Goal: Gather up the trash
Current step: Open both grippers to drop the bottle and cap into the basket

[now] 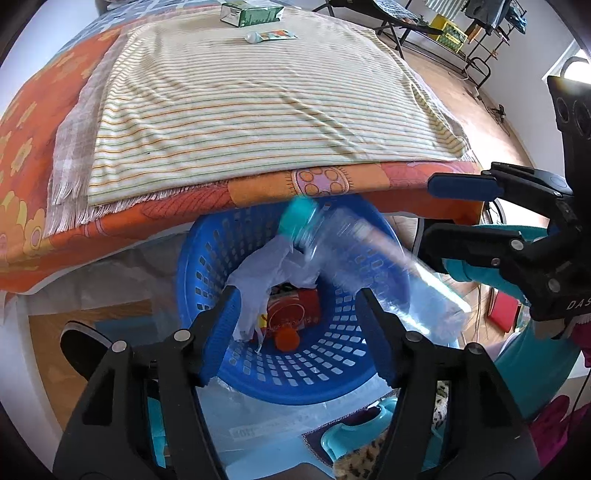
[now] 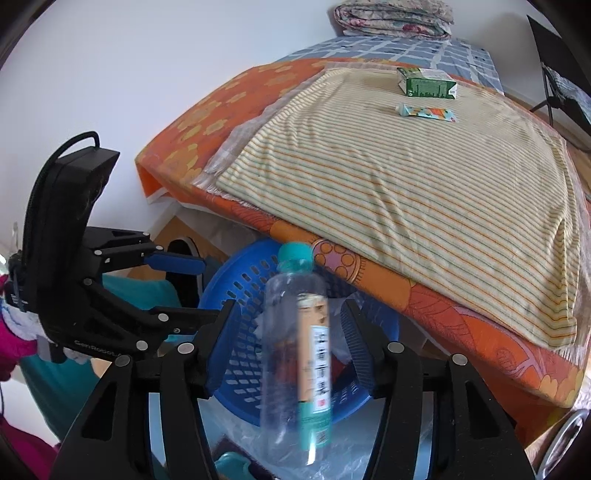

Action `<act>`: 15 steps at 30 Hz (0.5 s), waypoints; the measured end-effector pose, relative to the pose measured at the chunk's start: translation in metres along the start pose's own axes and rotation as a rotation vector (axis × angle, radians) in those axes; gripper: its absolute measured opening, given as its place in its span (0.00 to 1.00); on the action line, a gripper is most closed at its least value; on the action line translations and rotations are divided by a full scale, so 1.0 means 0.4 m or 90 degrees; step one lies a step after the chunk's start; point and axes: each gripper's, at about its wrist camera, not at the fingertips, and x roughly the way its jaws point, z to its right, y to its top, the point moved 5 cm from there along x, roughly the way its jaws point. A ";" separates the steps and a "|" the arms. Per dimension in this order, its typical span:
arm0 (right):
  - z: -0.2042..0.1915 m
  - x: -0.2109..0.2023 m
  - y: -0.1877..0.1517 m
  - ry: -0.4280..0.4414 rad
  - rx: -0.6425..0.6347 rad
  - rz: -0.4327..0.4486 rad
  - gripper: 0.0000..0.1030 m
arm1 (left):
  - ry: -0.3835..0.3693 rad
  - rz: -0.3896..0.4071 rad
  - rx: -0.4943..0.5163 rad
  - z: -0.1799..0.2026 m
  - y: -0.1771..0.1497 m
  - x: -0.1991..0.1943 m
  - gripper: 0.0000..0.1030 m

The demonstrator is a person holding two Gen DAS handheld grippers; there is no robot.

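Observation:
A clear plastic bottle (image 2: 295, 332) with a teal cap stands upright between the fingers of my right gripper (image 2: 288, 306). There is a gap on each side, so neither pad presses on it. In the left wrist view the bottle (image 1: 343, 254) is blurred and tilted over the blue basket (image 1: 192, 258). The basket holds crumpled white plastic (image 1: 258, 288), a red pack (image 1: 295, 310) and an orange cap (image 1: 288, 338). My left gripper (image 1: 297, 295) hangs open above the basket with nothing in it. On the bed lie a green carton (image 2: 426, 83) and a small tube (image 2: 424, 111).
The bed's edge, with an orange flowered cover (image 2: 461, 332) and a striped cloth (image 2: 406, 192), overhangs the basket (image 2: 240, 266). A clear plastic bag (image 2: 240, 435) lies under the basket. A folded blanket (image 2: 395, 16) sits at the bed's far end. Chairs and a rack (image 1: 443, 29) stand beyond.

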 end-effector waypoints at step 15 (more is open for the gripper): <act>0.022 -0.024 0.010 -0.004 0.016 0.012 0.55 | 0.003 0.011 0.000 0.003 0.027 -0.006 0.64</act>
